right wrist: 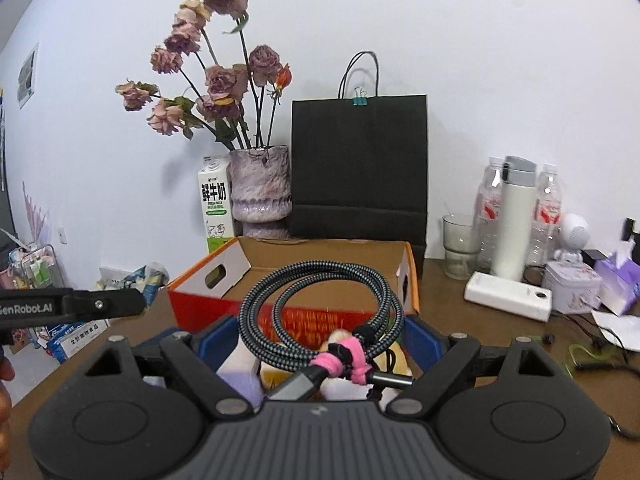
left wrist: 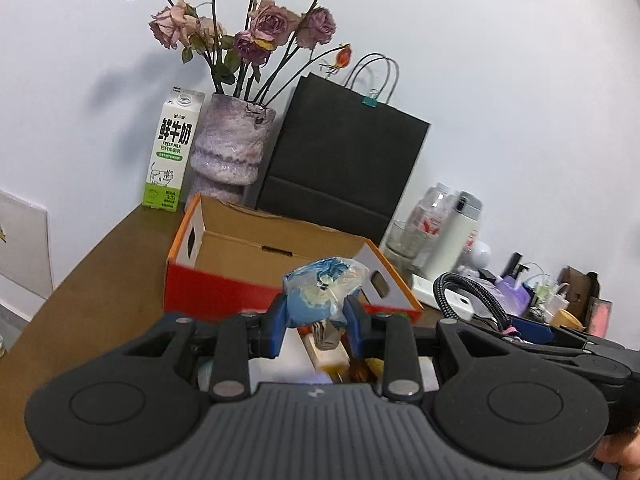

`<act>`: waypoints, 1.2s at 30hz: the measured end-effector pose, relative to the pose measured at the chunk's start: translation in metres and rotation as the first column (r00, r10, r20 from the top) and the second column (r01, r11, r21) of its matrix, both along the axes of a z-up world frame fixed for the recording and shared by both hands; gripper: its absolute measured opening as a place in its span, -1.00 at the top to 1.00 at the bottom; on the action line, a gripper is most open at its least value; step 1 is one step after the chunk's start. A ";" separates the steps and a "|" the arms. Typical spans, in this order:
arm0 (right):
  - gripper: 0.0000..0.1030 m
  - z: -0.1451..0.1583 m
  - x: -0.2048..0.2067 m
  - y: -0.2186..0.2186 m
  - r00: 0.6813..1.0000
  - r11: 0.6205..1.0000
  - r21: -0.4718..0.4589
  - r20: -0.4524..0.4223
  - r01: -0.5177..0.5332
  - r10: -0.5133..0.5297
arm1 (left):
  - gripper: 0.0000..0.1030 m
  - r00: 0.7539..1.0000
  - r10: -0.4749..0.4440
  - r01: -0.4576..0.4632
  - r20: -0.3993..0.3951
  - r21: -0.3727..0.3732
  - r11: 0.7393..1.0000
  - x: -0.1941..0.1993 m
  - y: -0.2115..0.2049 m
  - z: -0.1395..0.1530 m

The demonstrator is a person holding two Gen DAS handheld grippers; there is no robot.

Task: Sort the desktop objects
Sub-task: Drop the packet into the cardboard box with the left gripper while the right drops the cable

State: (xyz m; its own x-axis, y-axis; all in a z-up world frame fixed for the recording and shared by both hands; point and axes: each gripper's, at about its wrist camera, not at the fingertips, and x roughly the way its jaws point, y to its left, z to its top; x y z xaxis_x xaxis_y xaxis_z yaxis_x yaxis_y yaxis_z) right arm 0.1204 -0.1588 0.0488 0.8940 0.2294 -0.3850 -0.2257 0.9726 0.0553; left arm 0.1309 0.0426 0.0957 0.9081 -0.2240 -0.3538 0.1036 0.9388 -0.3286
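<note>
My left gripper is shut on a blue and clear plastic snack packet and holds it up in front of the open cardboard box with red and orange sides. My right gripper holds a coiled black-and-grey braided cable tied with a pink band, just before the same box; its blue fingers stand wide at the coil's sides. The left gripper's arm with the packet shows at the left of the right wrist view. The cable also shows in the left wrist view.
Behind the box stand a milk carton, a vase of dried roses and a black paper bag. To the right are a white flask, water bottles, a glass, a power bank, a tissue pack and loose cables.
</note>
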 end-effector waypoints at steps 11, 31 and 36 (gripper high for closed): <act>-0.71 -0.025 0.164 0.009 0.991 0.999 -0.021 -0.127 0.031 -0.034 | 0.41 0.996 0.077 -0.077 -0.052 0.014 0.997 0.142 0.007 -0.005; -1.00 -0.031 0.194 0.012 0.989 1.000 -0.016 -0.150 -0.008 0.006 | -1.00 0.985 0.133 -0.128 -0.111 0.045 0.991 0.183 0.019 -0.028; -1.00 -0.024 0.165 0.006 0.989 1.000 -0.022 -0.150 -0.018 0.015 | -1.00 0.988 0.125 -0.120 -0.086 0.069 0.990 0.152 0.021 -0.017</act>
State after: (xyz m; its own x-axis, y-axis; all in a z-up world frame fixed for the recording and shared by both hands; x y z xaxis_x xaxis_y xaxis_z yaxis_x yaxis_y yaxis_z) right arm 0.2853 -0.1525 0.0244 0.8220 0.2331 -0.5196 -0.2325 0.9702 0.0674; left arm 0.2832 0.0633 0.0791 0.8912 -0.0876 -0.4450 -0.0409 0.9617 -0.2711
